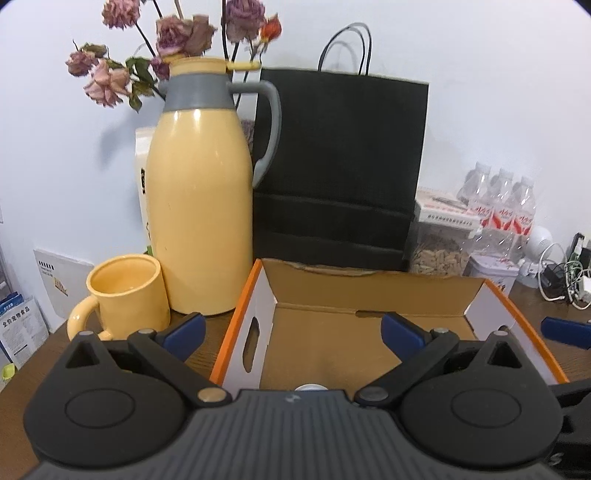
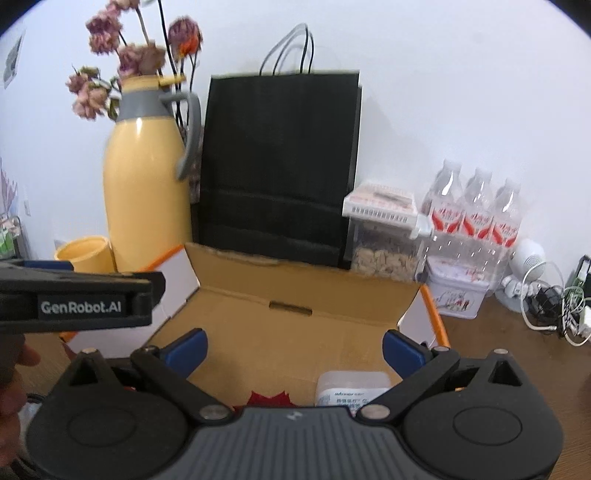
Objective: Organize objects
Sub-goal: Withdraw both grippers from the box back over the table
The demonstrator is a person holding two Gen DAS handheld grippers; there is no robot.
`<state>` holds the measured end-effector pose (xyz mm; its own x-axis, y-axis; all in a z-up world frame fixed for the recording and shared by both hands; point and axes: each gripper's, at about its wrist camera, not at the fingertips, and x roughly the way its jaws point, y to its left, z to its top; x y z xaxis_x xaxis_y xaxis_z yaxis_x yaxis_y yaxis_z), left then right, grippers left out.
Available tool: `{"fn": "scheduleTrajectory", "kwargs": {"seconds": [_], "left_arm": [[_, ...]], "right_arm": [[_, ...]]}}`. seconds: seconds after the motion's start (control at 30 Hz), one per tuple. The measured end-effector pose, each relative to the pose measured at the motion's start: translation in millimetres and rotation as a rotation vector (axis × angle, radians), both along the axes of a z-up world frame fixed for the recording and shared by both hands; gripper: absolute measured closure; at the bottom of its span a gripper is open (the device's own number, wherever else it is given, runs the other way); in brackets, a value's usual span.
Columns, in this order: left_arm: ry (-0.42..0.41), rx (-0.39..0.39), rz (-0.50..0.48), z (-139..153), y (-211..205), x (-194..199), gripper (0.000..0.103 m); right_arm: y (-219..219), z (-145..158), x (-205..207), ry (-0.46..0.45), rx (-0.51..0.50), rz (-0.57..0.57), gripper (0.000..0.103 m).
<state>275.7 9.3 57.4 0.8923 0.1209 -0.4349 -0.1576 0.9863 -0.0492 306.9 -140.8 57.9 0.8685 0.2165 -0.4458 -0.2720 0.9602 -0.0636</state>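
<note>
Fingers first: our left gripper (image 1: 293, 330) has its blue-padded fingers (image 1: 184, 329) spread wide with nothing between them, hanging over the near-left part of the cardboard box (image 1: 373, 295). Our right gripper (image 2: 294, 347) is likewise spread apart and empty, poised above the same box (image 2: 295, 291), and the left tool crosses its view from the left as a black bar marked GenRobot.AI.

Inside the box, we see a small white packet (image 2: 352, 387) with printed text lying on the floor at the near right, and beside it a red jagged-edged piece (image 2: 271, 399), partly hidden by the gripper body. The box sits open on the wooden counter (image 2: 517, 350), its orange-trimmed white sides standing up.

Just left of the box stand a yellow mug (image 1: 125, 295) and, behind it, a tall yellow thermos jug (image 1: 201, 195) with a grey collar and handle. Dried roses (image 1: 177, 33) rise behind the jug. A black paper bag (image 1: 340, 166) stands against the wall directly behind the box. To the right we find a clear container of nuts (image 2: 384, 240), a white tin (image 2: 458, 291), three water bottles (image 2: 476, 210), and tangled white cables (image 2: 554, 306).
</note>
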Motion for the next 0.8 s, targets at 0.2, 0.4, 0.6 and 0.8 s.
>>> {"fn": "scheduleTrajectory", "kwargs": {"seconds": [0.2, 0.4, 0.6, 0.8], "left_arm": [[-0.032, -0.005, -0.001, 13, 1, -29, 0.000], [-0.025, -0.007, 0.000, 16, 4, -60, 0.000], [0.005, 0.019, 0.004, 7, 9, -88, 0.000], [0.045, 0.035, 0.035, -4, 19, -107, 0.000]], "right_arm": [[-20, 22, -31, -0.080, 0.033, -0.007, 0.000], [-40, 22, -62, -0.078, 0.006, -0.036, 0.000], [-70, 13, -95, -0.064, -0.042, -0.083, 0.000], [-110, -3, -116, -0.017, -0.077, -0.156, 0.000]]}}
